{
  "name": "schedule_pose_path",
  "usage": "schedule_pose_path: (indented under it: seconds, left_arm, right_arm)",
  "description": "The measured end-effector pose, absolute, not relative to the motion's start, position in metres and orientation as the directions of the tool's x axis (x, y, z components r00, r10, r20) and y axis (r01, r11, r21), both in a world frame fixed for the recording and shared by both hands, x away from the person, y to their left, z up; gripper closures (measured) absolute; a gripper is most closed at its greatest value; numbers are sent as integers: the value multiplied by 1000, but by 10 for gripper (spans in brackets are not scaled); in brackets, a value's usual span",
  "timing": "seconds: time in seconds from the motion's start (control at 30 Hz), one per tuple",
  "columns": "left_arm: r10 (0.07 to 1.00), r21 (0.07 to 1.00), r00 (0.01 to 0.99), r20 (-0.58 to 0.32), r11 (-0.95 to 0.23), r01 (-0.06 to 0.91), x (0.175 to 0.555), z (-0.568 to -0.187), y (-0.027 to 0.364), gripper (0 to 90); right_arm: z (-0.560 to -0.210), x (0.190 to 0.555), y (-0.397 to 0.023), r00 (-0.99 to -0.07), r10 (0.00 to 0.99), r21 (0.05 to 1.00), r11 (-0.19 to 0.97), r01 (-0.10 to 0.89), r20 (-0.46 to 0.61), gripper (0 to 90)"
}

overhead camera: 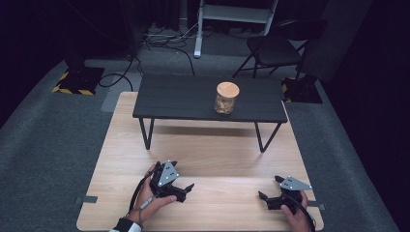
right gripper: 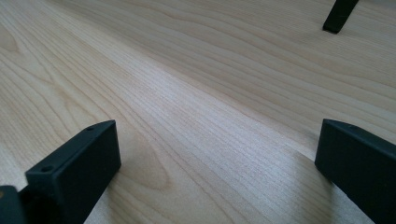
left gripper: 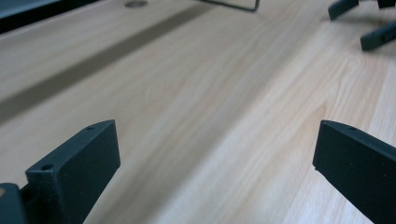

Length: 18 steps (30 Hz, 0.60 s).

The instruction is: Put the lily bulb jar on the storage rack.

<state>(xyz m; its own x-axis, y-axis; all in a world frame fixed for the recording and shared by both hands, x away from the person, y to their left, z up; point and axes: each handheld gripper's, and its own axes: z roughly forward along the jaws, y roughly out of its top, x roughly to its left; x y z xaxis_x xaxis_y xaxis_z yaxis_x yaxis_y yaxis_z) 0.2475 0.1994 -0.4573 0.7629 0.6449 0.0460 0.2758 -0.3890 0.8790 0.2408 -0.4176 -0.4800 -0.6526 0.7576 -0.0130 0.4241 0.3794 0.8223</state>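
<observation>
Both grippers sat low on the near edge of the wooden surface (overhead camera: 203,145), nothing in either one. My left gripper (overhead camera: 186,189) was at near left with its jaws spread wide, pointing right across the boards. My right gripper (overhead camera: 265,198) was at near right, also spread and empty, pointing left toward the other. In the left gripper view I could see the right gripper's jaw tips at far right, with only bare wood between my own jaws.

The jar (overhead camera: 226,98) stood upright on the small black table (overhead camera: 183,96) at the far side, right of that table's centre and well apart from both grippers. Its long axis was vertical. It had a round wooden lid (overhead camera: 227,89), seated flat, closed. The glass body held something pale brown and lumpy; I couldn't tell what.

The jar lay far and slightly right of the midline, so my right gripper was probably the nearer one, though not by much. It also sat on a raised top, so any reach would have to go up and forward, not just slide along the boards. A side-on grasp of the body looked like the sensible approach.
</observation>
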Motion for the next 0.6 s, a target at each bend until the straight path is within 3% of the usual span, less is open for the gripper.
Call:
schedule_pose_path:
  seconds: [0.1, 0.2, 0.6]
  left_arm:
    - [644, 870, 763, 58, -407, 278, 246, -462, 198, 7]
    - [654, 878, 756, 0, -362, 313, 246, -473, 206, 7]
    - [658, 841, 753, 17, -417, 345, 245, -487, 205, 7]
  right_arm:
    - [-480, 241, -418, -653, 758, 822, 379, 424, -13, 0]
    - [-480, 241, -418, -652, 758, 822, 379, 424, -13, 0]
    - [-480, 241, -418, -653, 757, 822, 380, 424, -13, 0]
